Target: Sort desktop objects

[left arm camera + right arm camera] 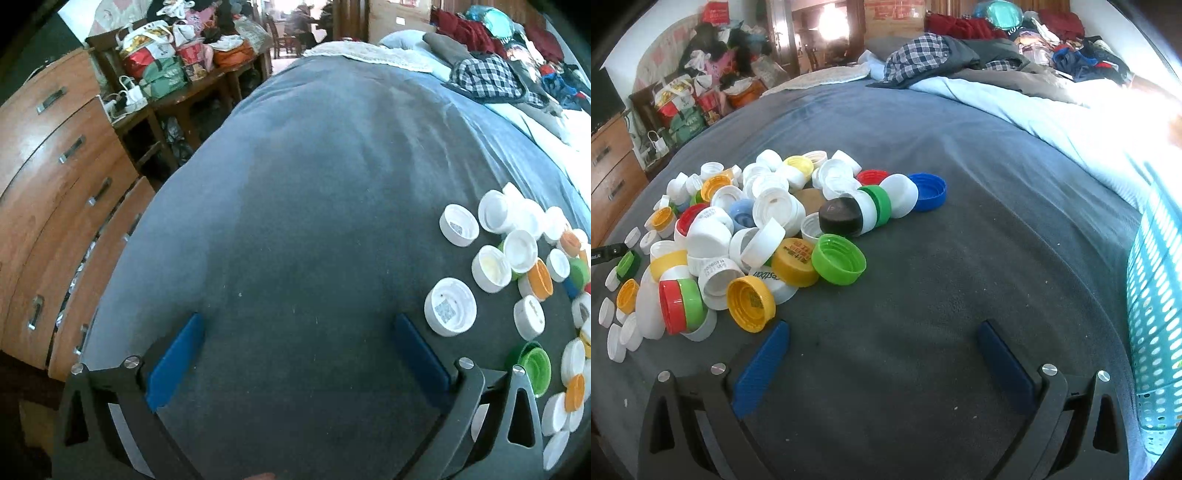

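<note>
A heap of plastic bottle caps (pixel 768 229), mostly white with yellow, green, red, blue and one black, lies on a grey-blue blanket (pixel 960 240). In the left wrist view the same caps (pixel 517 266) spread along the right edge. My left gripper (pixel 299 325) stands open above bare blanket, a white cap (pixel 450 306) just right of its right finger. My right gripper (pixel 882 332) is open too, nothing between its blue fingers; a yellow cap (pixel 750 303) lies close to its left fingertip.
A turquoise perforated basket (pixel 1156 314) stands at the right edge. Clothes and bedding (pixel 979 59) are piled at the far end of the bed. A wooden chest of drawers (pixel 55 192) and a cluttered table with bags (pixel 166 66) stand left of the bed.
</note>
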`<state>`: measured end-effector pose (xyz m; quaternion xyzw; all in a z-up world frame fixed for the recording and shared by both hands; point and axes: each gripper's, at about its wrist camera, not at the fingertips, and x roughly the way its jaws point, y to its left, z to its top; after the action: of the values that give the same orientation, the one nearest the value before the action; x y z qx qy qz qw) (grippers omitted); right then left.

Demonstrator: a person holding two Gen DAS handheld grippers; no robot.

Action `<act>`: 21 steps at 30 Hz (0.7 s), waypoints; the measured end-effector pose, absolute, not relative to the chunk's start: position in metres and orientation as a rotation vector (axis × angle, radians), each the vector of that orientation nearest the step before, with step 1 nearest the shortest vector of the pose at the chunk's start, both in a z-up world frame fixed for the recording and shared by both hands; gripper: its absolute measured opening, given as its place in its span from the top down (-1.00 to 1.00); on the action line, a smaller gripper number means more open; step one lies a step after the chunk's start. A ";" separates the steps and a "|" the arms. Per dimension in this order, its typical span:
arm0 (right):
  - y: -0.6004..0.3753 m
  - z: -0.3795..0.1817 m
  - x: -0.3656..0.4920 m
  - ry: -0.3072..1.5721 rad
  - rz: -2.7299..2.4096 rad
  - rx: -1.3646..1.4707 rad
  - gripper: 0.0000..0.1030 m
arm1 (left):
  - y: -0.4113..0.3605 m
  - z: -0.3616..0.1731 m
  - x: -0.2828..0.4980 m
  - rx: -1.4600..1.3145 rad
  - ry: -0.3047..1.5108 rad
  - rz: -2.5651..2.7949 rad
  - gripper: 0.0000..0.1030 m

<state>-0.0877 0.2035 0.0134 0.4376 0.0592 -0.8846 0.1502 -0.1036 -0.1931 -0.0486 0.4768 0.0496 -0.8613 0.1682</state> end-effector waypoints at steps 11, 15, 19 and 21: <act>0.204 0.012 -0.086 0.156 -2.537 1.256 -1.00 | -0.193 -0.052 -0.104 1.333 0.139 -2.450 -0.98; 0.204 0.012 -0.086 0.154 -2.538 1.254 -1.00 | -0.193 -0.052 -0.105 1.330 0.137 -2.450 -0.98; 0.204 0.012 -0.086 0.152 -2.537 1.254 -1.00 | -0.194 -0.051 -0.105 1.330 0.137 -2.450 -0.98; 0.204 0.012 -0.086 0.153 -2.537 1.254 -1.00 | -0.194 -0.051 -0.105 1.329 0.139 -2.451 -0.98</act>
<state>-0.0862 0.2038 0.0123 0.4371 0.0533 -0.8847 0.1531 -0.1049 -0.1937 -0.0514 0.4688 0.0492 -0.8646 0.1741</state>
